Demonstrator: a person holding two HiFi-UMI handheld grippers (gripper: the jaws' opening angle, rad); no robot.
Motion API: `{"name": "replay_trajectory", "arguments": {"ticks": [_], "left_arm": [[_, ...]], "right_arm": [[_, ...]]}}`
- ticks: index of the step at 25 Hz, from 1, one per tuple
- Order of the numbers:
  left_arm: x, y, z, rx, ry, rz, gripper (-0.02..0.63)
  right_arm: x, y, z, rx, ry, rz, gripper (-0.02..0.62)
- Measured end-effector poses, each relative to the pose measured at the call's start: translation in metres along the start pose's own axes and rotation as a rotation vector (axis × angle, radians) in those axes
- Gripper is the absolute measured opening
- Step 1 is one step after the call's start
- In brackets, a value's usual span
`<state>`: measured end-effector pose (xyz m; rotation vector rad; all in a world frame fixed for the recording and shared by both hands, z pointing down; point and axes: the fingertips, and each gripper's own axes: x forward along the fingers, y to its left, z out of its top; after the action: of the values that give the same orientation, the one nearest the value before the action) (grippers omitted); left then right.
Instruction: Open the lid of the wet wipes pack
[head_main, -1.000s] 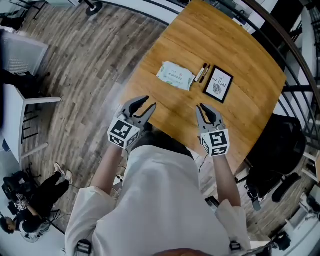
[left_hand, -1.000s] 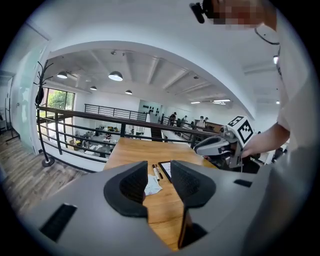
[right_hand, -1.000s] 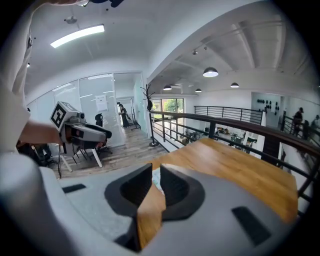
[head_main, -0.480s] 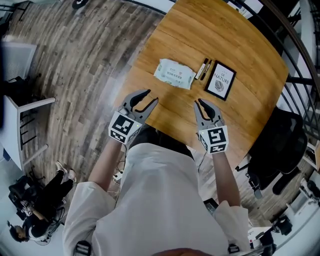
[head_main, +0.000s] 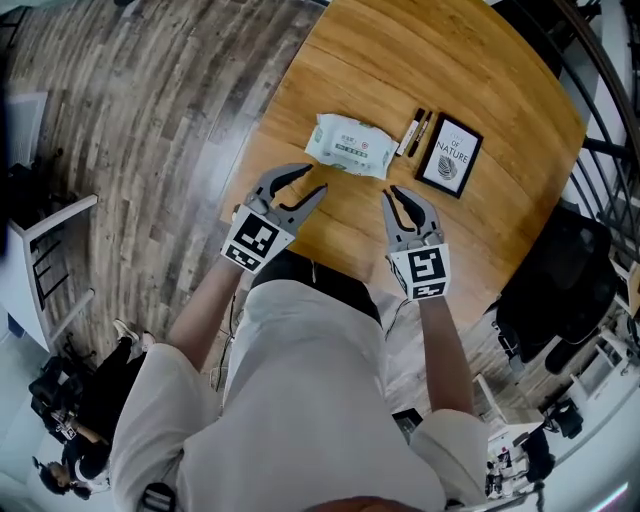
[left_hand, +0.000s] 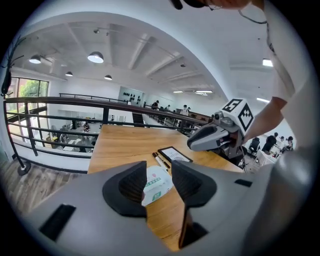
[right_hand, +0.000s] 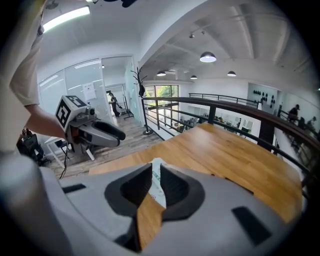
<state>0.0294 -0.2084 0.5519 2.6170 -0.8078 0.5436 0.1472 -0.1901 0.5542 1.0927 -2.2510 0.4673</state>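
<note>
The wet wipes pack (head_main: 350, 146), white with green print, lies flat on the round wooden table (head_main: 450, 60), lid down. My left gripper (head_main: 305, 182) hovers over the table's near edge, just short of the pack's left end, its jaws opening with nothing between them. My right gripper (head_main: 402, 196) hangs a little nearer than the pack's right end, open by a narrow gap and empty. In the left gripper view the pack (left_hand: 157, 184) shows beyond the gripper (left_hand: 159, 170). In the right gripper view the pack (right_hand: 157, 182) shows through the gripper's (right_hand: 156, 172) gap.
Two pens (head_main: 415, 132) and a black-framed card (head_main: 450, 158) lie right of the pack. A black railing (head_main: 600, 100) curves behind the table, and a black chair (head_main: 560, 290) stands at the right. A white desk (head_main: 40, 250) stands on the wood floor at the left.
Both grippers have moved forward and down from in front of the table to over its near edge, closer to the pack. The left jaws have spread slightly.
</note>
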Motion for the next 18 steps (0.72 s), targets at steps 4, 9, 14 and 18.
{"name": "replay_trajectory", "arguments": {"ticks": [4,9,14,18], "left_arm": [[0.021,0.016,-0.011,0.027,0.023,-0.031,0.152],[0.047,0.029,-0.036,0.073,0.082,-0.065,0.152],[0.068,0.039,-0.06,0.126,0.141,-0.101,0.152],[0.083,0.043,-0.075,0.173,0.175,-0.128,0.153]], "right_arm": [[0.025,0.001,-0.01,-0.01,0.046,0.008,0.035],[0.052,0.003,-0.021,-0.035,0.081,0.004,0.035],[0.077,0.003,-0.034,-0.11,0.128,-0.005,0.035],[0.094,0.002,-0.044,-0.154,0.164,-0.004,0.037]]}}
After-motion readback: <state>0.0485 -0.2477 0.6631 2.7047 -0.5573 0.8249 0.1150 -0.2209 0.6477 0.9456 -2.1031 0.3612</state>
